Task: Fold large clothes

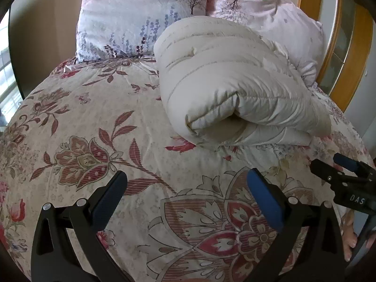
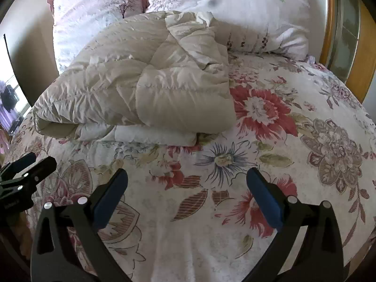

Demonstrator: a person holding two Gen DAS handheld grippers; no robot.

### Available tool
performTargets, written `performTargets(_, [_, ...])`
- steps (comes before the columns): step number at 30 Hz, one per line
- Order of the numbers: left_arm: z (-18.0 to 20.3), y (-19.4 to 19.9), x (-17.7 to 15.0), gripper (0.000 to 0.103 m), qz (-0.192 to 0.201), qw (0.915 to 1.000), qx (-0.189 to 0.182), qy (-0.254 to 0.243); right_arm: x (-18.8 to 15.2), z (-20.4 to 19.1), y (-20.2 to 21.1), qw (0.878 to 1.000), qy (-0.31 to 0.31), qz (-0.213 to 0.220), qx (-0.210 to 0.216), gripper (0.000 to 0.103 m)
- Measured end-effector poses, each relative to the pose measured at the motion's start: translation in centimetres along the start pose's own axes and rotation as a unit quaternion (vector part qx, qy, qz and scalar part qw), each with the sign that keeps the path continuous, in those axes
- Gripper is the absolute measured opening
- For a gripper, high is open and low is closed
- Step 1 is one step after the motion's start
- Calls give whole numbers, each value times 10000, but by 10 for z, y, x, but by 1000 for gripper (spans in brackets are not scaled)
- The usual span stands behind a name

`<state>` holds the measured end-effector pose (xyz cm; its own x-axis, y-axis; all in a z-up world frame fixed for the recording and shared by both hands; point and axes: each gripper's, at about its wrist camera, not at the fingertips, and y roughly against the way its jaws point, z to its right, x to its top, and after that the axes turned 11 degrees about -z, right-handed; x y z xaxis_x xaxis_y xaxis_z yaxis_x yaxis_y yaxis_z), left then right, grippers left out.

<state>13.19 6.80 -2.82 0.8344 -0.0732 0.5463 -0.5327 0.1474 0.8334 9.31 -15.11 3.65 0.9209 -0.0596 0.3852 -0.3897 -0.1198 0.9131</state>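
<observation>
The cream quilted coat (image 1: 237, 98) (image 2: 141, 89) lay folded into a thick bundle on the floral bedspread (image 1: 98, 127) (image 2: 270, 164), its far end against two pink pillows (image 1: 141, 11) (image 2: 246, 11) at the head of the bed. The left gripper (image 1: 186, 188) hovered over the bedspread short of the bundle, jaws apart and holding nothing. The right gripper (image 2: 186, 188) (image 1: 345, 176) hovered beside it, jaws likewise apart and holding nothing. A wooden frame (image 1: 333, 35) (image 2: 359, 58) stood at the right edge.
</observation>
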Motion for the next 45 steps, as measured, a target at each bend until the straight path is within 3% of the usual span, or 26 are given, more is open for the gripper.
performTargets(45, [-1, -7, 0, 102, -156, 9998, 113, 40, 1, 1, -4, 9999, -49, -110, -79, 101])
